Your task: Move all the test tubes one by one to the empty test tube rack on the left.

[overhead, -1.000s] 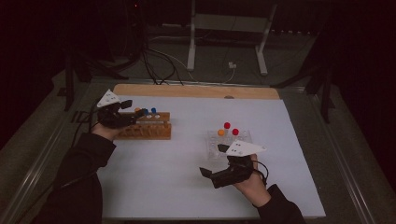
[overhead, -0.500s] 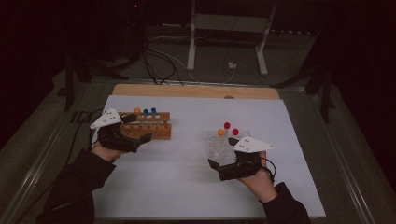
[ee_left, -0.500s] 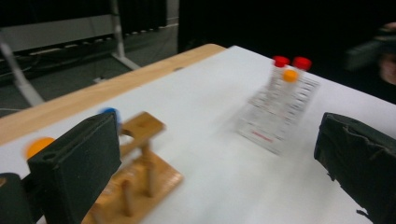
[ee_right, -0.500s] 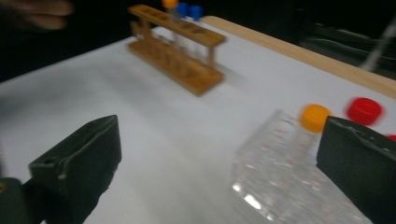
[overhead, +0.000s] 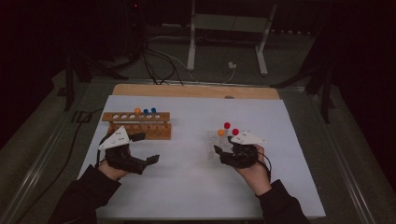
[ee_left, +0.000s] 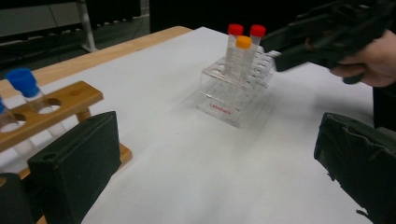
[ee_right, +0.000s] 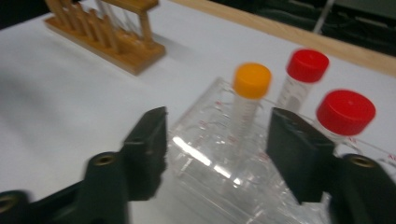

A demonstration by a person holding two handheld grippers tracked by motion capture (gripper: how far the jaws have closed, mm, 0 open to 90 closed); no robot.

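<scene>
A wooden rack point(overhead: 136, 125) at the left of the white mat holds an orange-capped tube point(overhead: 137, 111) and two blue-capped tubes point(overhead: 149, 111). A clear plastic rack point(overhead: 215, 143) at the right holds an orange-capped tube point(ee_right: 251, 93) and two red-capped tubes point(ee_right: 306, 74). My left gripper point(overhead: 145, 148) stands open just in front of the wooden rack point(ee_left: 51, 102), holding nothing and pointing towards the clear rack point(ee_left: 233, 93). My right gripper point(ee_right: 219, 149) is open, its jaws either side of the clear rack's near edge, with the orange tube straight ahead.
The white mat point(overhead: 187, 186) lies on a table with a wooden strip point(overhead: 196, 91) along its far edge. Cables and a metal stand's legs point(overhead: 224, 51) lie on the dark floor beyond. Bare mat separates the two racks.
My left gripper has pulled back from the wooden rack's left end towards the person and turned right. My right gripper has moved forward up to the clear rack.
</scene>
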